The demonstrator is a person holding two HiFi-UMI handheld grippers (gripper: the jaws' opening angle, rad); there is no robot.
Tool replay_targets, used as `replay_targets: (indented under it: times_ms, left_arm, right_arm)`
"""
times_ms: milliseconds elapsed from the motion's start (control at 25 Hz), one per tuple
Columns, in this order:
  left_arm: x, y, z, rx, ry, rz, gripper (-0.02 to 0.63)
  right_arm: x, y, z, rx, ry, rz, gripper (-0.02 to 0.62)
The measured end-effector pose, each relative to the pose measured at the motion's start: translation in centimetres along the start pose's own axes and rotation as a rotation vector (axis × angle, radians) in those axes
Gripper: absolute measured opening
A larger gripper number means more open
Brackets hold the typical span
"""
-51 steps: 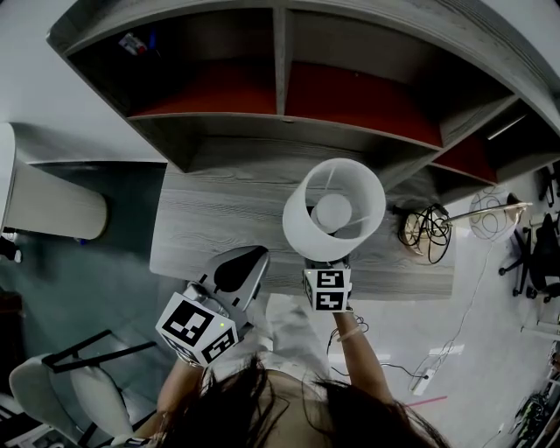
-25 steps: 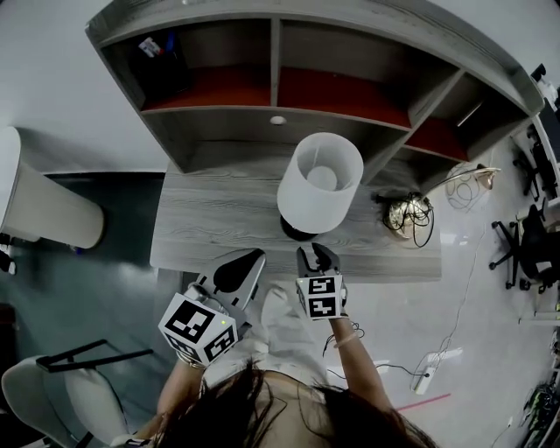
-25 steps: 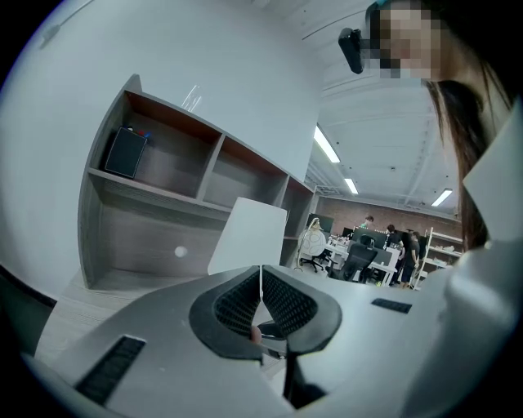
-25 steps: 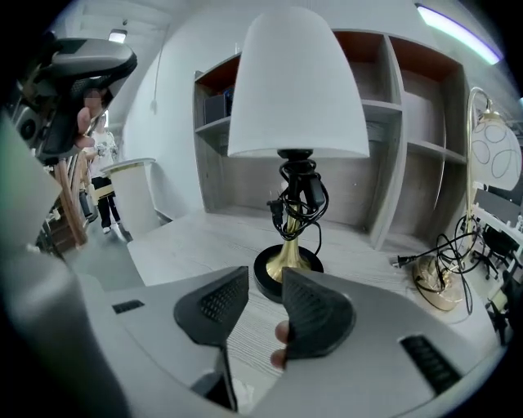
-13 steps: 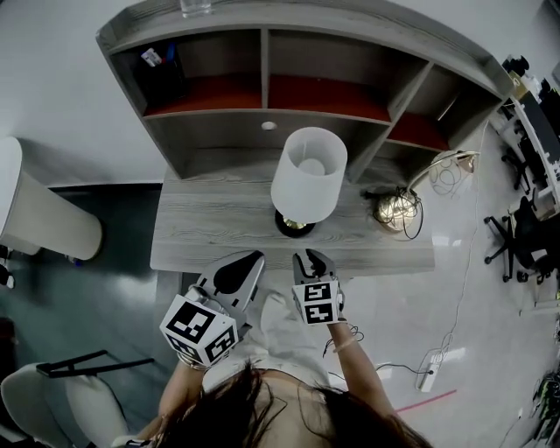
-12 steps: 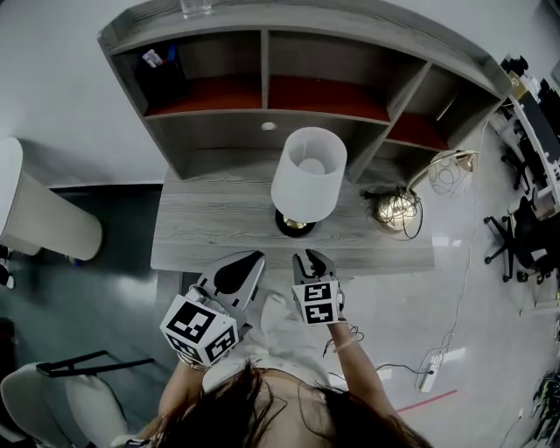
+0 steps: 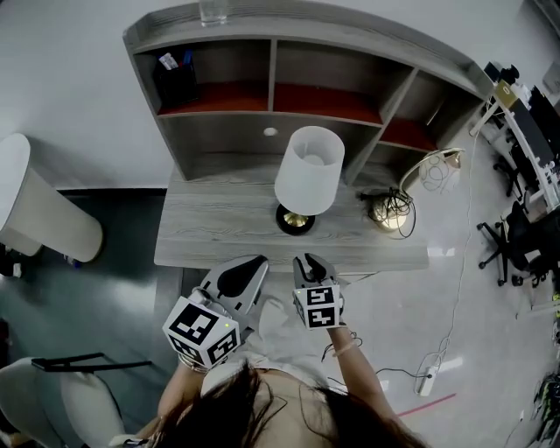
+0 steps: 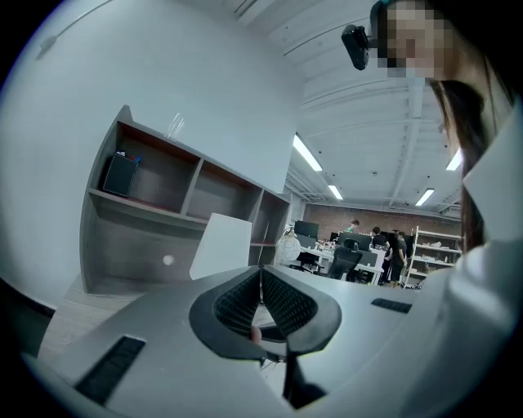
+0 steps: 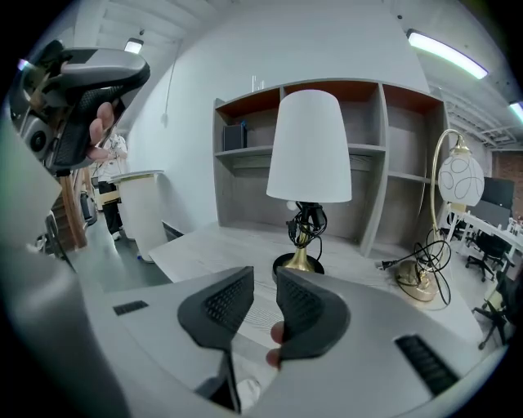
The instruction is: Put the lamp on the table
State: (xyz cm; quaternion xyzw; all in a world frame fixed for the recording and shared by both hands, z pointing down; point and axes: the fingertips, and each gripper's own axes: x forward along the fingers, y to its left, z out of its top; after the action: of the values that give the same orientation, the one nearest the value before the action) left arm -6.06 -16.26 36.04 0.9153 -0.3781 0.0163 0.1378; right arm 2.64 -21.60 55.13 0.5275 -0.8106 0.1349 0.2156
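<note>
The lamp (image 7: 309, 171), with a white shade and a brass foot on a dark base, stands upright on the grey wooden table (image 7: 210, 232), and nothing is touching it. My right gripper (image 7: 308, 261) hovers in front of the table's near edge, well short of the lamp. In the right gripper view the lamp (image 9: 309, 147) rises beyond the right gripper (image 9: 263, 282), whose jaws have just been closing, with a narrow gap and nothing between them. My left gripper (image 7: 254, 264) hangs beside it to the left, shut and empty. The left gripper (image 8: 260, 271) points towards the shade (image 8: 221, 245).
A shelf hutch (image 7: 271, 79) stands at the table's back with a glass (image 7: 212, 10) on top and a dark box (image 7: 175, 83) in its left bay. A second lamp with a gold base (image 7: 389, 214) and tangled cord sits at the table's right. A power strip (image 7: 429, 381) lies on the floor.
Both grippers have drawn back from the table towards the person. The right jaws stand closer together than before. The lamp has stayed put on the table.
</note>
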Motion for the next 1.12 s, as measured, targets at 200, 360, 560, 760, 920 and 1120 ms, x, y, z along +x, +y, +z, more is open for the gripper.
replay_targets:
  times_ms: [200,360,560,760,920,1120]
  left_arm:
    - [-1.6,-1.6,0.1,0.012,-0.013,-0.012,0.012]
    - [-2.6,-2.8,0.1,0.019,-0.027,-0.018,0.012]
    - [-3.9,-4.3,-0.3,0.021,-0.037,-0.018,0.012]
    - [-5.5,-5.7,-0.6,0.028,-0.044,-0.012,0.012]
    - [-7.0,-6.6,-0.9,0.028,-0.053,-0.003,0.012]
    - [-9.0,-8.0,-1.5,0.03,-0.059,0.003,0.012]
  right_arm:
    - [-1.9,0.6,0.3,-0.018,-0.027,-0.016,0.084]
    - [-3.4,0.9,0.7,-0.013,-0.053,-0.024,0.075]
    - [-5.1,1.2,0.3,-0.007,-0.064,-0.03,0.074]
    - [-7.0,1.9,0.0,-0.003,-0.076,-0.029,0.071]
    - [-8.8,2.9,0.1,-0.002,-0.097,-0.024,0.067]
    - [-11.1,3.9,0.0,0.006,-0.113,-0.024,0.067]
